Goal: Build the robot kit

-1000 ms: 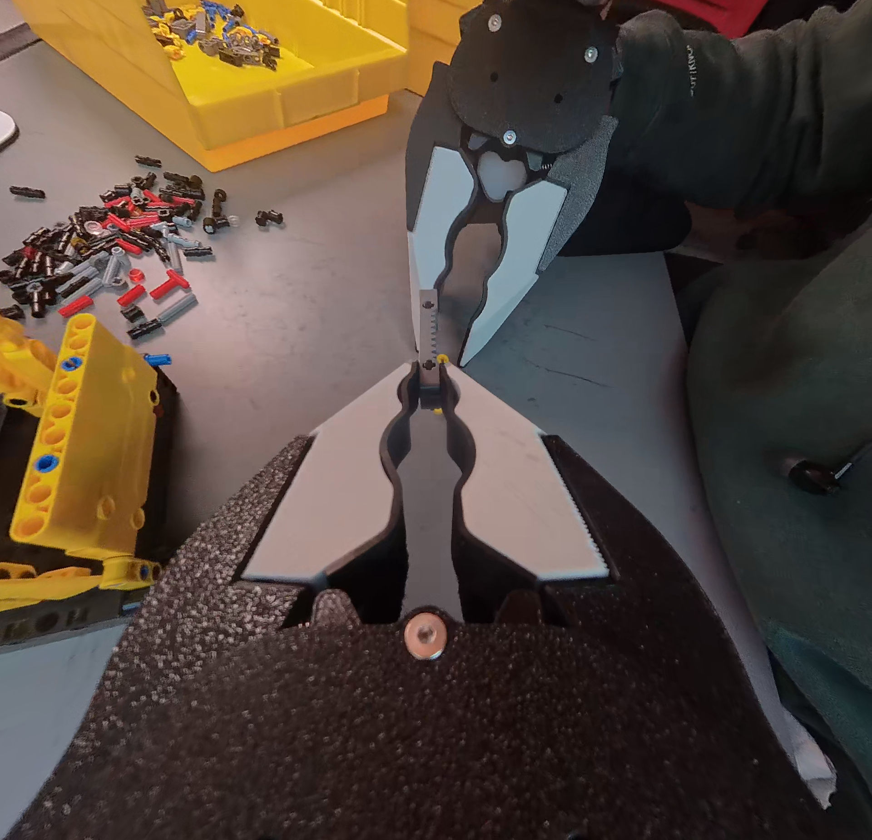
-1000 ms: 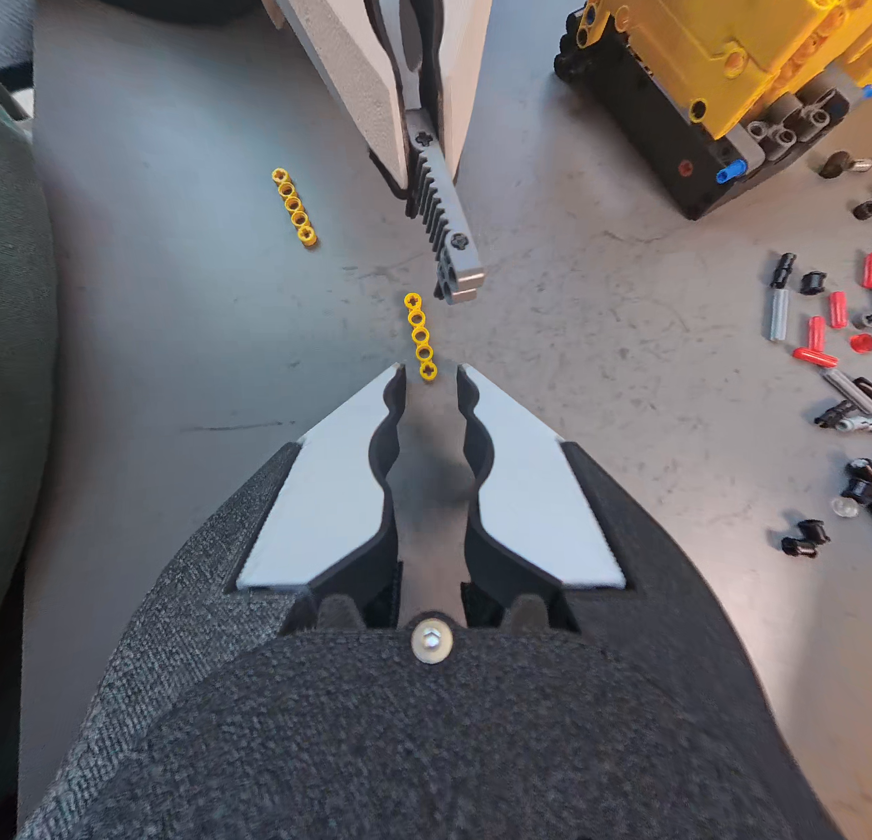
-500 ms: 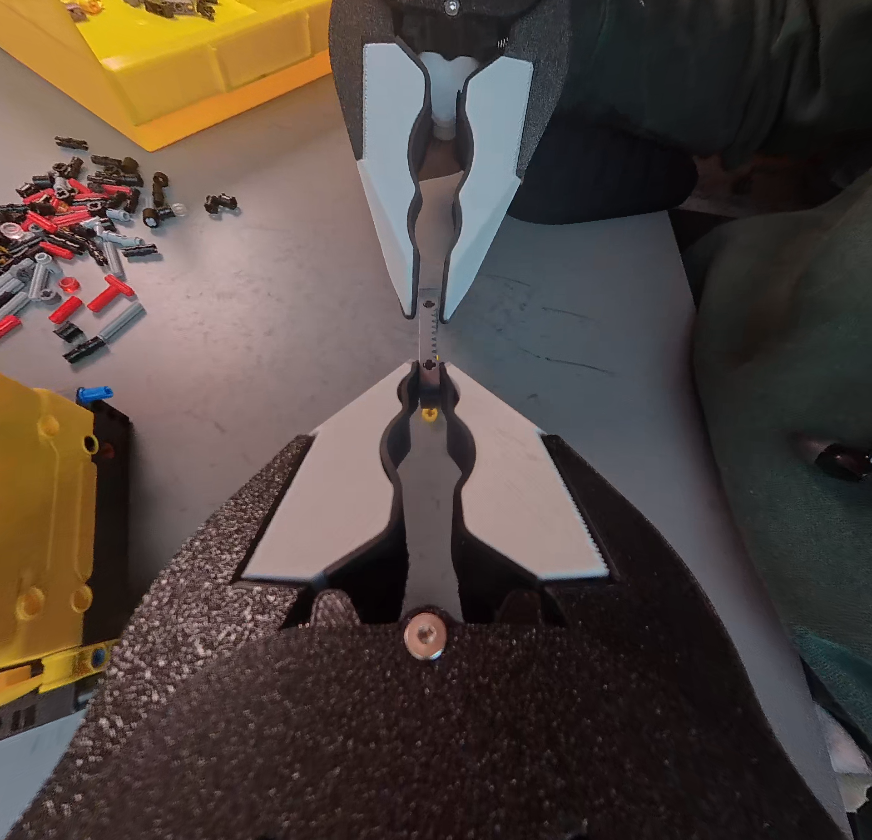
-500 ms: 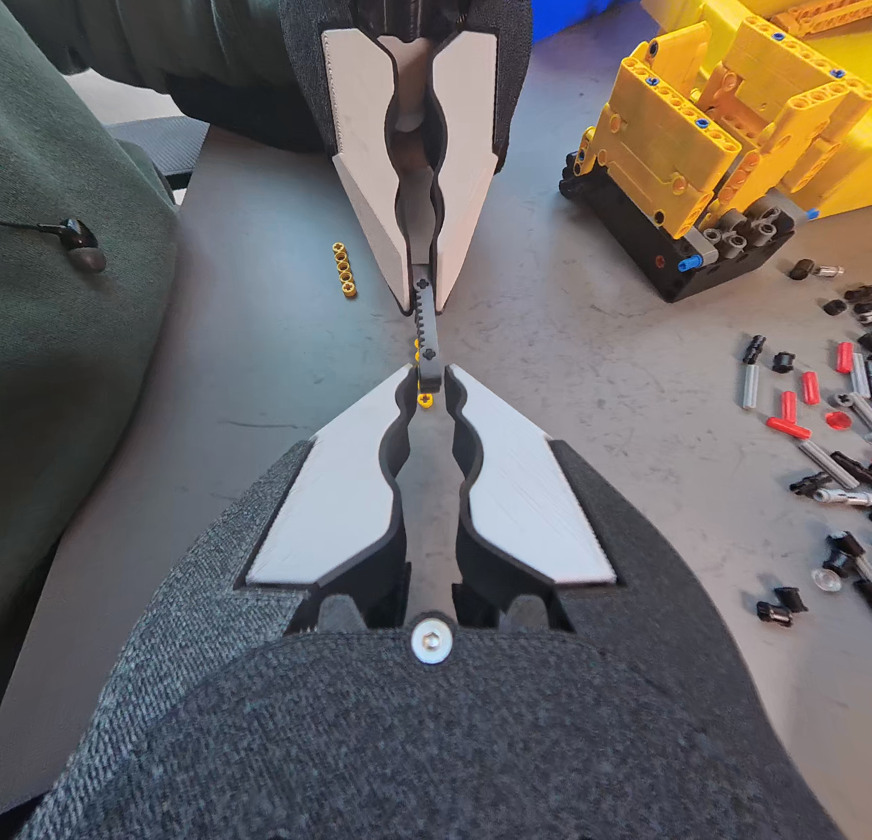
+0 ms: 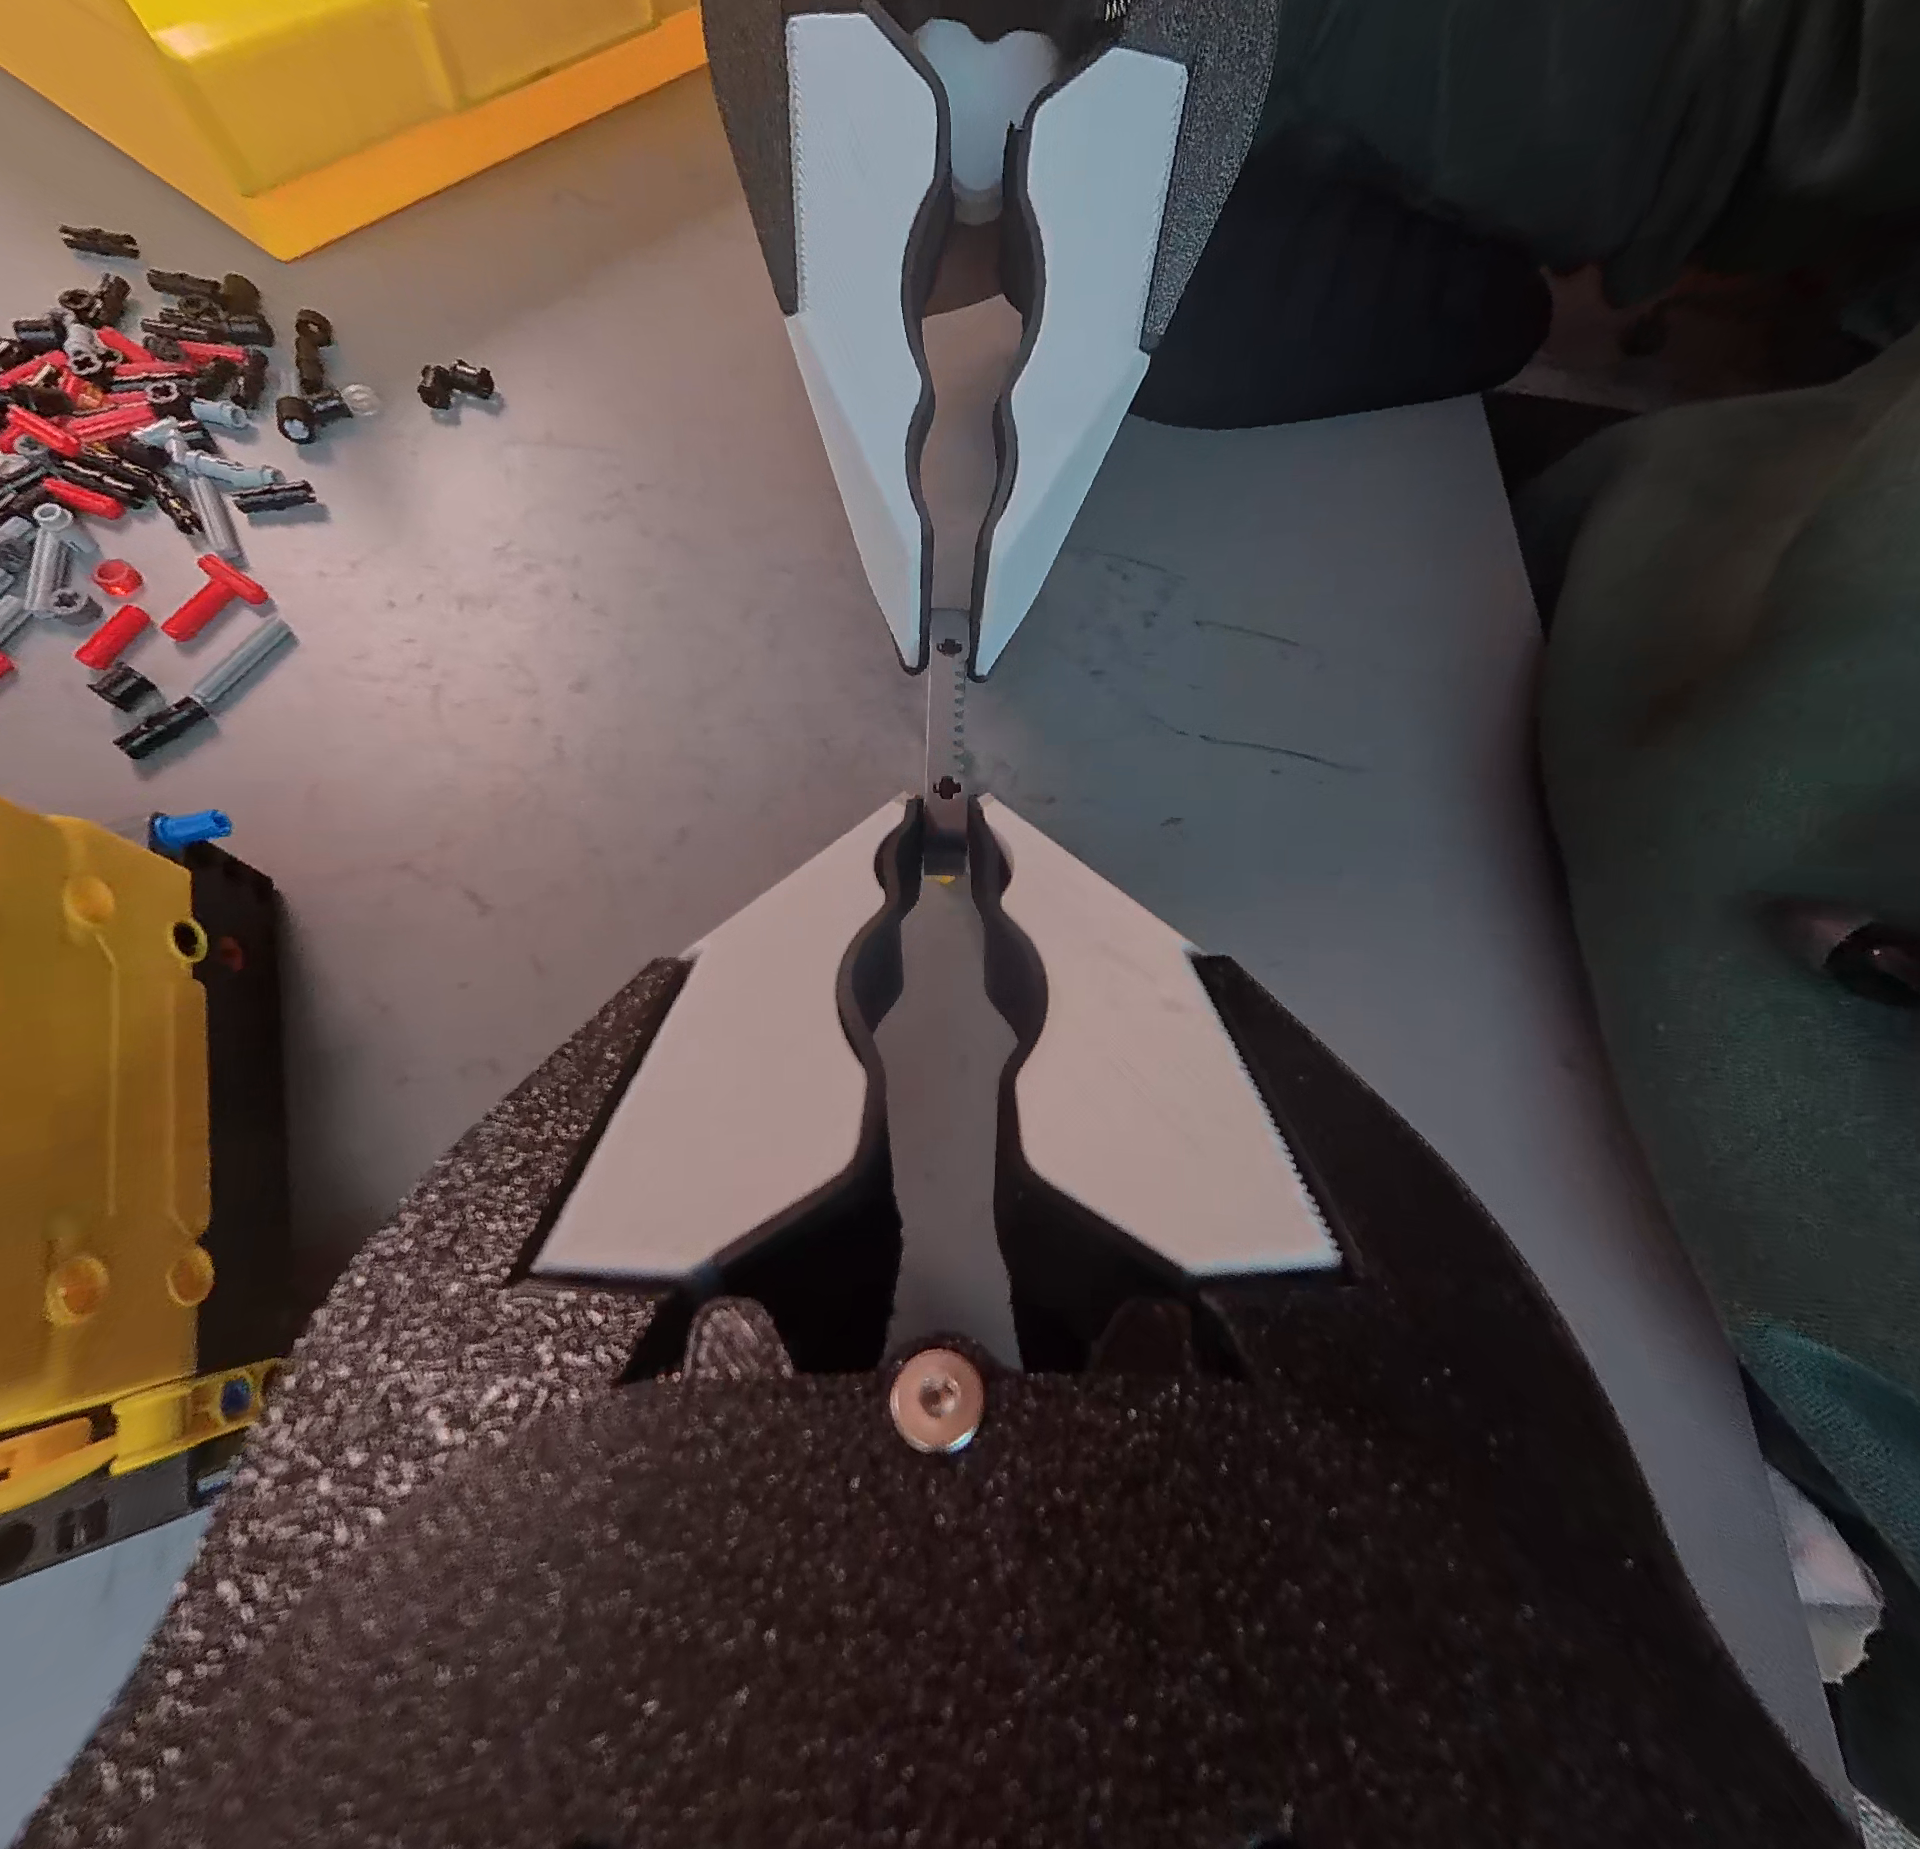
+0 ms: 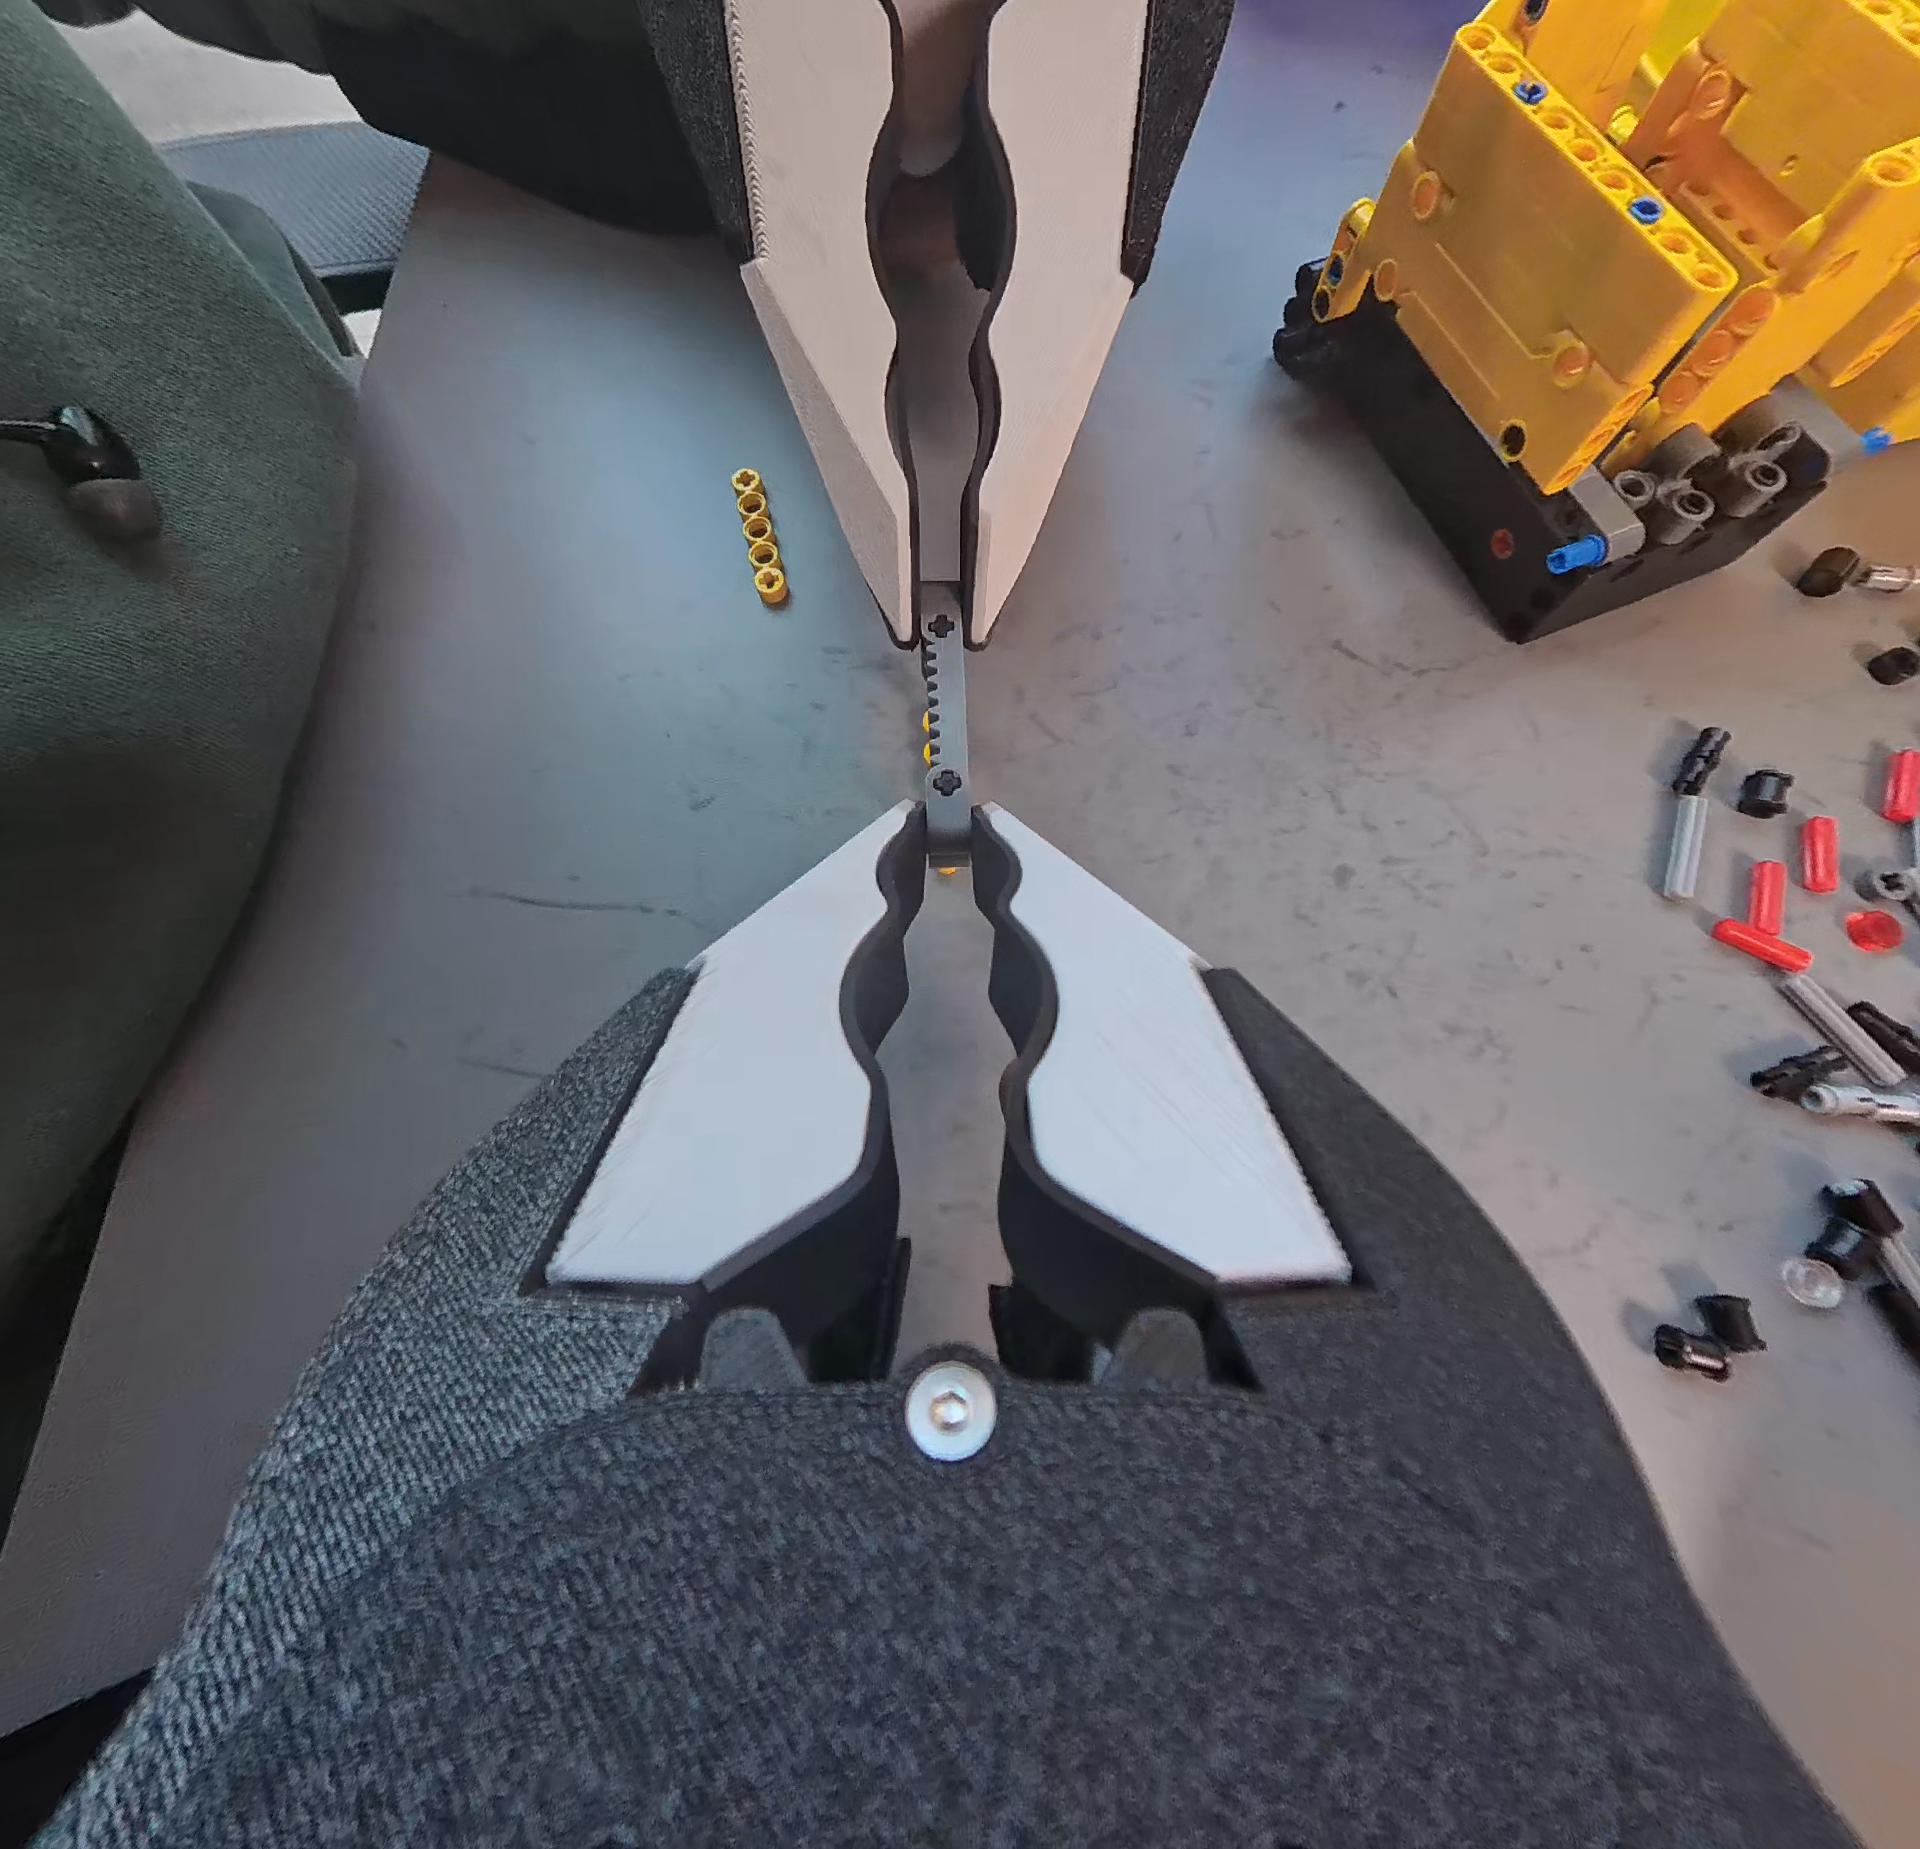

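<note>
Grey toothed rack piece (image 5: pixel 948 729) held in the air between the two grippers, above the tabletop (image 5: pixel 582 677), one end in each. Our left gripper (image 5: pixel 943 831) is closed down on the near end in its own view; jaws nearly together, tips pinching the rack's flat sides. Right gripper (image 6: pixel 948 833) is likewise closed on the opposite end, and shows across from us in the left wrist view, tips on the far end. We judge both grips firm, though how tight cannot be read.

Handling, as we judge it: a small hard plastic bar, light, stiff, unlikely to bend. Smooth sides could slip or twist between narrow tips; the toothed edge offers more bite. The ends, by the cross holes, look the best places to hold, as now.

Around it: a short yellow beam (image 6: pixel 761 537) lies on the tabletop left of the rack in the right wrist view; another yellow piece shows partly beneath the rack. Yellow and black brick model (image 6: pixel 1579 272) nearby. Loose pins (image 5: pixel 135 469), red, black, grey, scattered well apart. Yellow bin (image 5: pixel 343 64) beyond them.
</note>
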Available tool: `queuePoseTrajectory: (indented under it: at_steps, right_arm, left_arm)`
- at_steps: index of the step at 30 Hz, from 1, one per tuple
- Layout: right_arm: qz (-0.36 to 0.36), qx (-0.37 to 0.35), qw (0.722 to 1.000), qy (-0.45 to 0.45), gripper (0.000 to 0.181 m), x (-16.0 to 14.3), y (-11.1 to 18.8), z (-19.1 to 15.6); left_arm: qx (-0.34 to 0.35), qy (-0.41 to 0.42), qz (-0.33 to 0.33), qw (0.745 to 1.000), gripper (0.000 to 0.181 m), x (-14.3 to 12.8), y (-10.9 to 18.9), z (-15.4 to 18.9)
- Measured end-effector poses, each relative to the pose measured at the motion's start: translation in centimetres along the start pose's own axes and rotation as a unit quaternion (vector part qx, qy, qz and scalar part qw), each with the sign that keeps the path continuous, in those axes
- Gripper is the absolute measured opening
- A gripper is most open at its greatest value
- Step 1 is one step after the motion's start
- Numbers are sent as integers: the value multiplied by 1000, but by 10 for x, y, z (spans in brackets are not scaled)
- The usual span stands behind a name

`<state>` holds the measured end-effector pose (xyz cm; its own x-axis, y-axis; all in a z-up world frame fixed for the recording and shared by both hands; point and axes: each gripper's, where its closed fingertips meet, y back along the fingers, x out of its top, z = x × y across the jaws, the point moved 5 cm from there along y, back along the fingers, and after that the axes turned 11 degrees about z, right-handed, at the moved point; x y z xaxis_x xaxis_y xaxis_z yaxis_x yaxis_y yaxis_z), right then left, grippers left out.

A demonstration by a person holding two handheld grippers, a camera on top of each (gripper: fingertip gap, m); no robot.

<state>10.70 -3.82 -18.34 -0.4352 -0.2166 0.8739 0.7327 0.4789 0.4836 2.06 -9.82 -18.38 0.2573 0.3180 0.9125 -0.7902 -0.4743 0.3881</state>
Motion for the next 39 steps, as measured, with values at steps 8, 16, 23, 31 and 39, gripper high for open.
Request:
queuePoseTrajectory:
  at_steps: [8,16,23,31,39]
  right_arm:
    - [-6,-4,1000,2,8,-2,0,0]
    - [-9,-3,1000,0,7,-3,0,-1]
    - [-8,-6,1000,-2,8,-3,0,-1]
    - [-9,-4,1000,-15,7,-4,-1,-1]
    - [-13,-3,1000,-11,7,-7,-3,-3]
  left_arm:
    - [3,0,-9,1000,7,-1,-3,0]
    - [3,-1,-12,1000,7,-3,-3,1]
    - [4,-4,-14,1000,7,-3,-4,1]
    - [14,-10,-22,1000,7,-3,-4,3]
    - [23,-25,-39,999,6,-6,-6,5]
